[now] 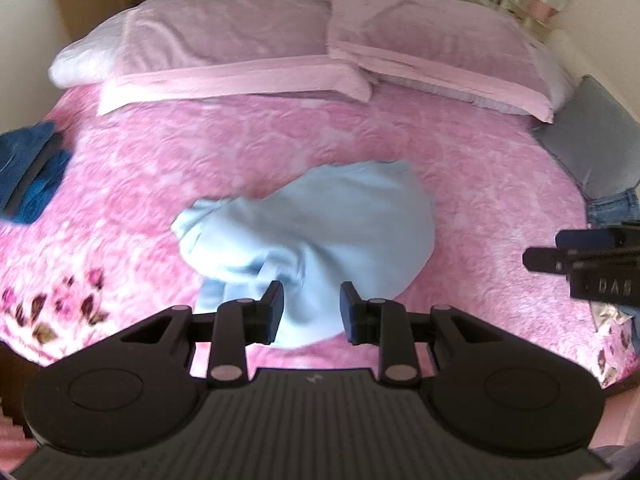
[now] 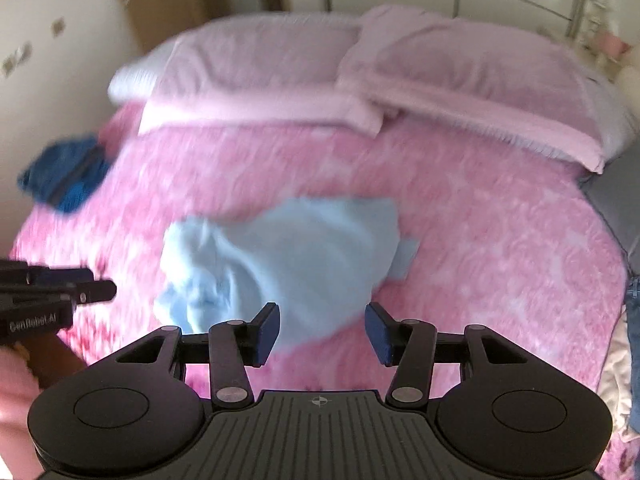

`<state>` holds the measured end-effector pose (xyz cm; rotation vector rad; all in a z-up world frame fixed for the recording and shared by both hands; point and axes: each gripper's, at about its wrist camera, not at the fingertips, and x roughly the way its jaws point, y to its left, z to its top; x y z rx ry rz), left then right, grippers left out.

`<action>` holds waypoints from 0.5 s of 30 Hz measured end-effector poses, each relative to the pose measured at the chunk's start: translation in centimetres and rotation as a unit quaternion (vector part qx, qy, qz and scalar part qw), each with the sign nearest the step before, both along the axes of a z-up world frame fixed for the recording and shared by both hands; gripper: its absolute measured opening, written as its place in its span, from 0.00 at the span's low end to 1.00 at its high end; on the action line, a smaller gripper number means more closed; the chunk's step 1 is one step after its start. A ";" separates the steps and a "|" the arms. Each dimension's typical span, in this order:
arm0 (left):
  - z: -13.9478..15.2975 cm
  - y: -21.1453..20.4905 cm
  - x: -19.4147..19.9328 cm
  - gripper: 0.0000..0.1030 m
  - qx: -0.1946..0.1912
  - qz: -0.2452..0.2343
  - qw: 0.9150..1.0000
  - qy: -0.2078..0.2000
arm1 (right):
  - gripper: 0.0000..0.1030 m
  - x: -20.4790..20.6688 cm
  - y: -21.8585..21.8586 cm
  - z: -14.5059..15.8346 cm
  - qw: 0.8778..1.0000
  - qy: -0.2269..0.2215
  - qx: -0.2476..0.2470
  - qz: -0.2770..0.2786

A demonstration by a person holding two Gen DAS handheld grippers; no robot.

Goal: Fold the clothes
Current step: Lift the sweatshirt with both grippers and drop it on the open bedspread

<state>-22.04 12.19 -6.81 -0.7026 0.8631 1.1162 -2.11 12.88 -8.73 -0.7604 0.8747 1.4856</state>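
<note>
I have both grippers tipped steeply down over the bed. The left gripper (image 1: 311,304) has its jaws parted with nothing pinched between them; the right gripper (image 2: 322,326) stands wider, also gripping nothing. The light blue garment (image 1: 316,236) lies crumpled mid-bed on the pink blanket (image 1: 480,184), just beyond both sets of fingertips. From the left camera, the right gripper pokes in at 3 o'clock. Two pink pillows (image 1: 240,48) sit at 12 o'clock, a dark blue folded cloth (image 1: 32,168) at 9 o'clock, a grey cushion (image 1: 592,148) and some denim (image 1: 614,206) toward 3 o'clock. The right view is smeared with blur, and the denim is cut off at the edge.
</note>
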 end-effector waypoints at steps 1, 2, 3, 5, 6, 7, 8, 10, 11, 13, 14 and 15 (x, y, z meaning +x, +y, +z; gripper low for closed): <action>-0.1 -0.6 -0.6 0.24 0.008 0.003 1.000 0.003 | 0.49 -1.0 -1.5 0.2 1.000 -0.003 -0.002 0.009; -0.2 -1.2 -1.1 0.25 0.015 0.006 1.000 0.005 | 0.49 -1.8 -2.8 0.3 1.000 -0.005 -0.003 0.018; -0.3 -1.9 -1.6 0.26 0.023 0.008 1.000 0.008 | 0.49 -1.8 -3.7 0.0 1.000 -0.007 -0.002 0.024; -0.1 -3.8 -1.5 0.28 0.039 0.008 0.999 0.016 | 0.49 -2.3 -5.6 -0.3 0.999 -0.012 -0.002 0.034; 0.0 -4.5 -1.3 0.29 0.043 0.007 0.999 0.022 | 0.49 -2.7 -6.6 -0.4 0.999 -0.015 -0.003 0.037; 0.0 -5.2 -1.1 0.30 0.046 0.007 0.999 0.028 | 0.49 -2.6 -7.5 -0.6 0.999 -0.016 -0.006 0.038; -0.5 -5.9 -0.9 0.30 0.045 0.005 0.999 0.029 | 0.49 -2.6 -8.5 -0.9 0.999 -0.017 -0.009 0.038; -1.3 -7.6 -0.5 0.30 0.040 0.005 0.999 0.032 | 0.49 -2.1 -10.5 -1.6 0.999 -0.017 -0.019 0.035; -1.8 -8.6 -0.3 0.30 0.037 0.006 0.999 0.032 | 0.49 -1.8 -11.6 -1.9 0.999 -0.017 -0.025 0.032; -2.5 -10.5 0.2 0.30 0.030 0.008 0.999 0.033 | 0.50 -1.0 -14.0 -2.6 0.999 -0.018 -0.037 0.021; -2.7 -11.5 0.5 0.31 0.028 0.006 0.999 0.033 | 0.50 -0.8 -15.1 -2.7 0.999 -0.018 -0.040 0.015; -2.9 -12.5 0.8 0.32 0.026 0.003 0.999 0.034 | 0.50 -0.6 -16.3 -2.8 0.999 -0.018 -0.043 0.009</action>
